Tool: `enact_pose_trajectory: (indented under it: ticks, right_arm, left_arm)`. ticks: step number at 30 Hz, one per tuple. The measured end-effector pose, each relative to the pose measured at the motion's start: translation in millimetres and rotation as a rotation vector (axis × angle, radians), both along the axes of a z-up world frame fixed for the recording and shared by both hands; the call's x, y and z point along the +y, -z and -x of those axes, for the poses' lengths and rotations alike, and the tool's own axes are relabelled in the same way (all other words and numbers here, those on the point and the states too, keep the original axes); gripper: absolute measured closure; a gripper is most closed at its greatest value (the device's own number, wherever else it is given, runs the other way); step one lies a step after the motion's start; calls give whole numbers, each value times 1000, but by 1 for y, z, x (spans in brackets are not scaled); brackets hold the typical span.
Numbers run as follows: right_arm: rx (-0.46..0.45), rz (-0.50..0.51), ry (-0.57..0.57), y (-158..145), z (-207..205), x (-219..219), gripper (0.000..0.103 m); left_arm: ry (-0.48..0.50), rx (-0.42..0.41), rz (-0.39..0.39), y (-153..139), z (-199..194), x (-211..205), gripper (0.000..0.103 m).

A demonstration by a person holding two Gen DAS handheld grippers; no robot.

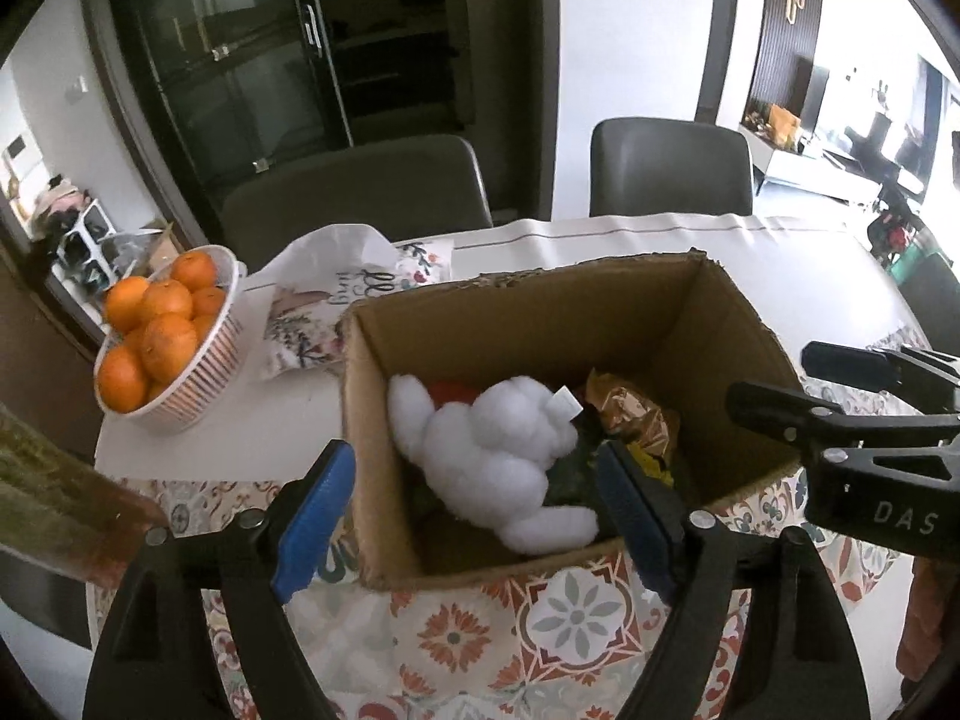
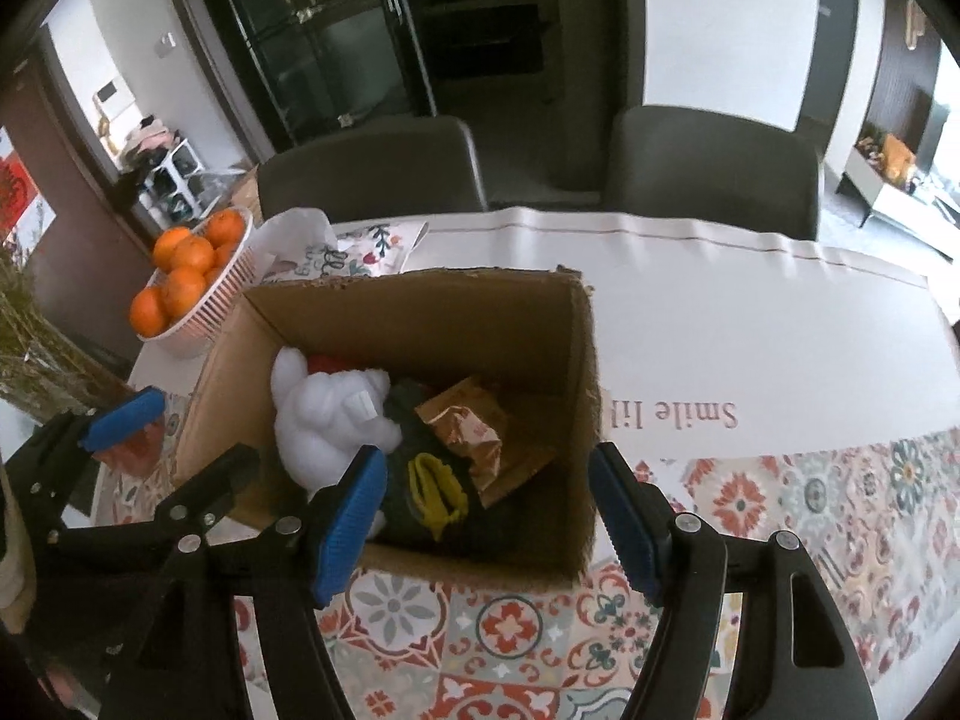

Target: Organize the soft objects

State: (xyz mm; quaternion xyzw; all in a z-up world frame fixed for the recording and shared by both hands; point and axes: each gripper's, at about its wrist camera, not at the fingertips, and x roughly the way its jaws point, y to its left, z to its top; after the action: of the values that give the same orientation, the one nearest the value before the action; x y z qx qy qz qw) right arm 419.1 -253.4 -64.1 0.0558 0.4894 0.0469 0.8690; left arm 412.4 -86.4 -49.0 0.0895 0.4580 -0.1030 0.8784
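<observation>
On the tiled worktop (image 2: 780,510) my box (image 1: 690,312) holds the white plush (image 1: 498,456). Both tongs, left (image 1: 480,516) and right (image 2: 486,516), gape empty above it. It looks light and squashy; I'd pinch its body.

I see daylight flooding in from the bright room at the right, blowing out the white wall (image 1: 630,60) and the far edge of the bench (image 2: 750,312). The box (image 1: 690,324) interior sits in soft shadow. Fisheye bending curves both views, corners go black, and the right-wrist picture looks slightly softer.
</observation>
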Motion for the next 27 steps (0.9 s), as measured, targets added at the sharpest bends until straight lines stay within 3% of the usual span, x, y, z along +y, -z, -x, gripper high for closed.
enact_pose_trajectory:
  ticks: [17, 27]
  right_arm:
    - [-117, 23, 65, -37, 101, 9, 32]
    - [-232, 66, 104, -61, 179, 23, 22]
  left_arm:
    - [-75, -135, 32, -47, 86, 28, 3]
    - [-72, -244, -2, -73, 155, 44, 0]
